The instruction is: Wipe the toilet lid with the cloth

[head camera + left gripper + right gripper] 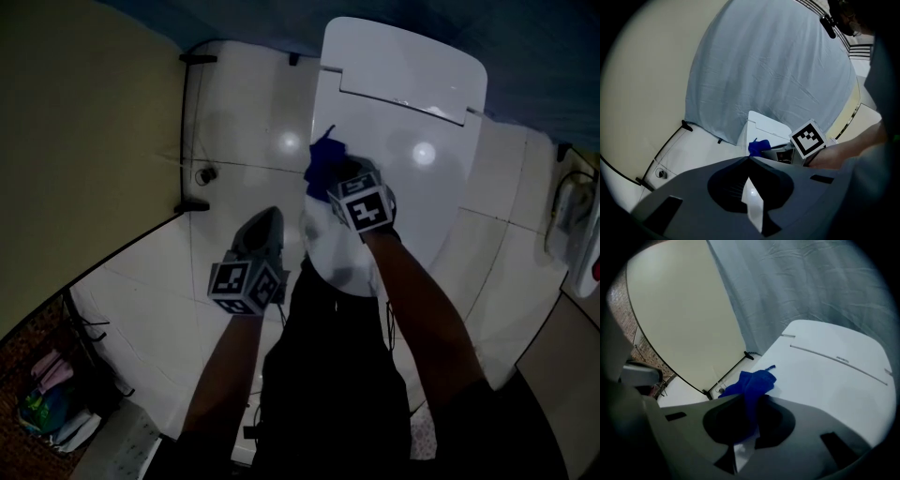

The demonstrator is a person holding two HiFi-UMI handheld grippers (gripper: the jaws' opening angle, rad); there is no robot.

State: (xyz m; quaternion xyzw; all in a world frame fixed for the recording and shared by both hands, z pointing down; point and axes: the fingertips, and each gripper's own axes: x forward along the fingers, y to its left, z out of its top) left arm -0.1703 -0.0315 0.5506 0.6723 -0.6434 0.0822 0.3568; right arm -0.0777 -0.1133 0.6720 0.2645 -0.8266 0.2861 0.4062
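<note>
Pinched a crumpled blue cloth (752, 385) in the right gripper (749, 404), jaws closed onto its fabric with a tuft poking out past the tips; rested that cloth on the closed white plastic toilet lid (825, 380), close to the lid's left edge in the head view; hung the left gripper (749, 158) off the lid, over the glossy white tiled floor (234, 141) just left of the toilet's front, jaws brought together with nothing between them; backed by a pale blue-grey fabric curtain (773, 70) and a cream wall panel (684, 310).
</note>
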